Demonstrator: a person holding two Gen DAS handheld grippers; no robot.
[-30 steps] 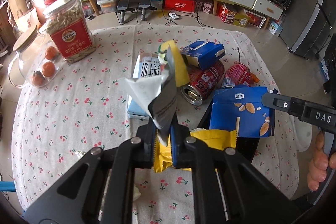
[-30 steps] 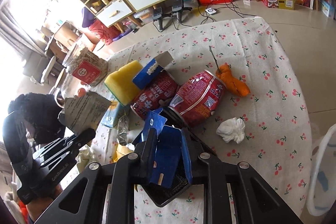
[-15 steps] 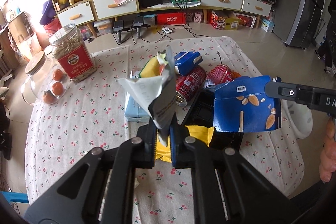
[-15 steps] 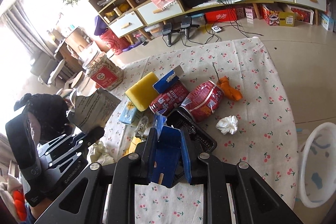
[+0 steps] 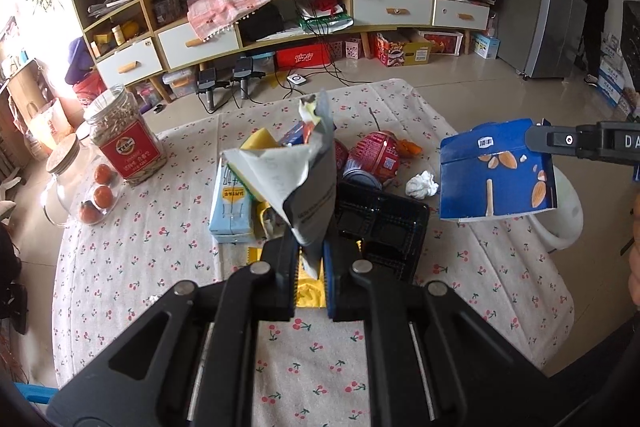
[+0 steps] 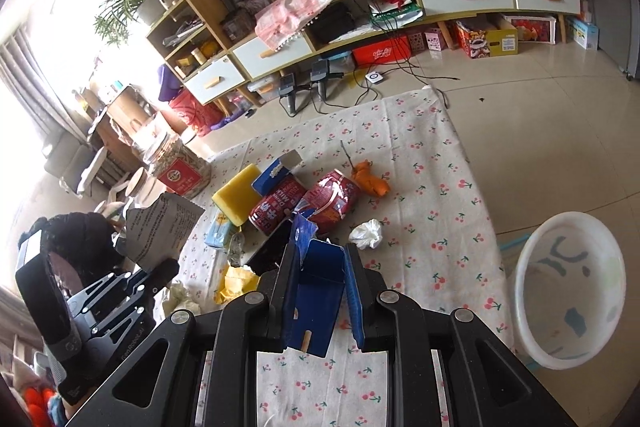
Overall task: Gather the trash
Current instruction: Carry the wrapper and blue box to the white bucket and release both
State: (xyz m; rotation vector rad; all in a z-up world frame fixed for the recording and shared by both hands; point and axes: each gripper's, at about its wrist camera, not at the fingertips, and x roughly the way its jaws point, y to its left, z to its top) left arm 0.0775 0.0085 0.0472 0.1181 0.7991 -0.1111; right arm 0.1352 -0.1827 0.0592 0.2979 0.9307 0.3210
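The left tool (image 5: 310,259) pinches the bottom edge of a torn grey wrapper (image 5: 304,179). The wrapper stands nearly upright, its long axis running toward 12 o'clock, its ragged open mouth at the top. It hides much of the litter behind it: a yellow sponge (image 5: 260,139) and a red can (image 5: 374,155) show only in part. The right tool (image 6: 320,291) grips a flattened blue snack box (image 6: 318,301). In the right wrist view the box's long axis runs along the fingers, torn end toward 12 o'clock. Its lower end is cut off behind the tool's frame. Print on both packages is too small to read. At 3 o'clock from the table (image 6: 416,155), a white basin (image 6: 568,291) stands on the floor. Its far side is cut by the picture edge. Compared with a second ago, both tools have risen with their catches. More of the table now shows below, and the basin has come into view.
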